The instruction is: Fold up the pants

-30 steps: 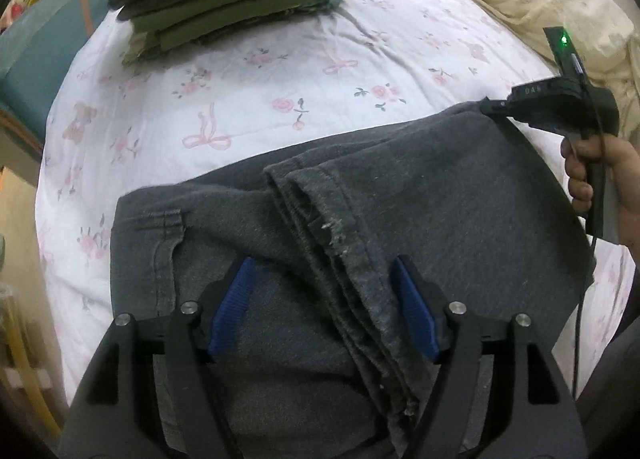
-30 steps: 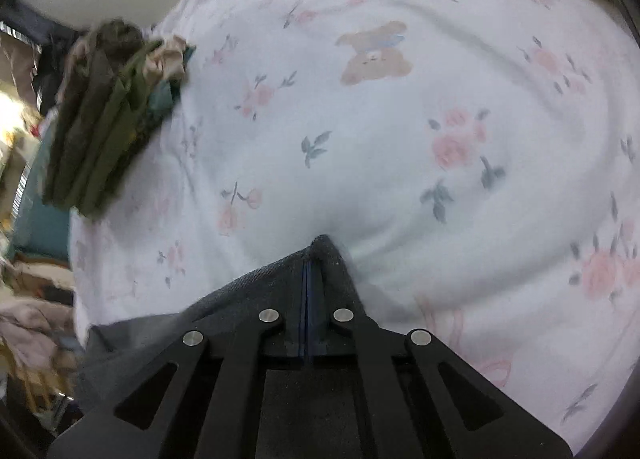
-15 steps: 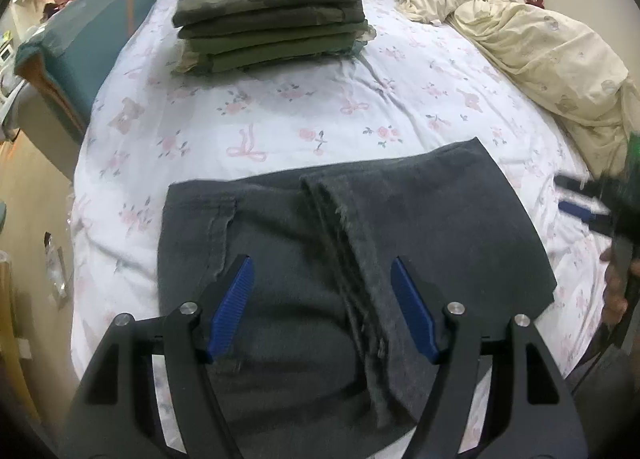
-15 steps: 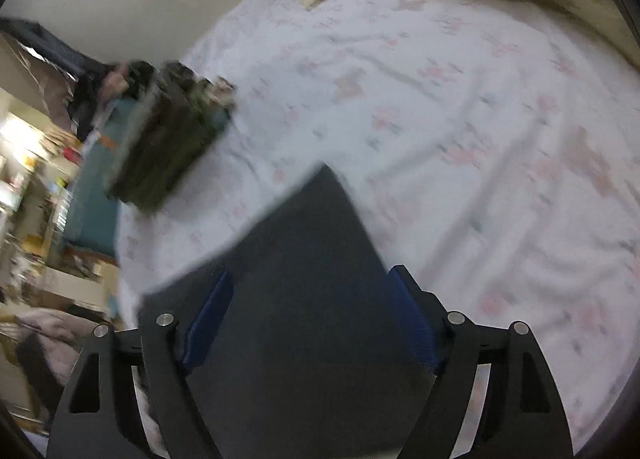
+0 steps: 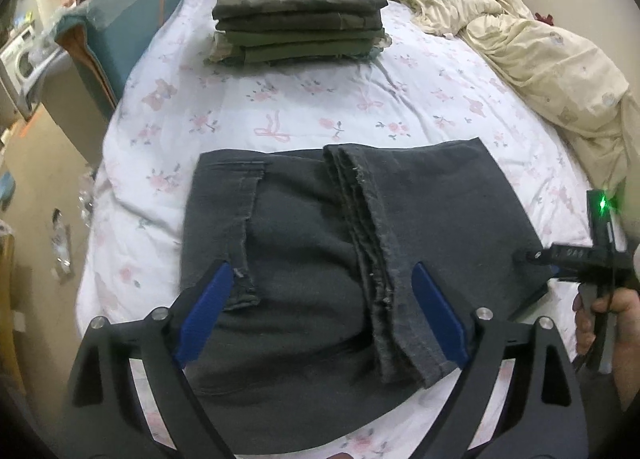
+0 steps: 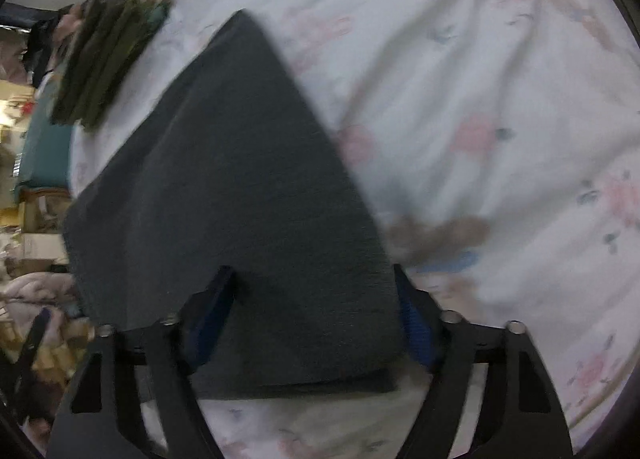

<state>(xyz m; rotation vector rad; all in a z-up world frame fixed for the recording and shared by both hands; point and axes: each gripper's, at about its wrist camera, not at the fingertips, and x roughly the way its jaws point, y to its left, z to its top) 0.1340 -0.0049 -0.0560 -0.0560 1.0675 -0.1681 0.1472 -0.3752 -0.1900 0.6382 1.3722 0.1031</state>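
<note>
Lying folded on the flowered bedsheet [image 5: 304, 99], the grey pants [image 5: 320, 243] sit near the stack of green clothes [image 5: 298, 21]. Above the pants, the left gripper [image 5: 320, 311] hangs with fingers spread, grasping nothing; the right gripper [image 6: 314, 323] is likewise released at their corner.

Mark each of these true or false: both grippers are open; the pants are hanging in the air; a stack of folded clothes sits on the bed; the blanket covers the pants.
1. Both grippers are open: true, left gripper and right gripper.
2. The pants hang in the air: false, they lie folded on the bed.
3. A stack of folded clothes sits on the bed: true.
4. The blanket covers the pants: false, it lies apart.
</note>
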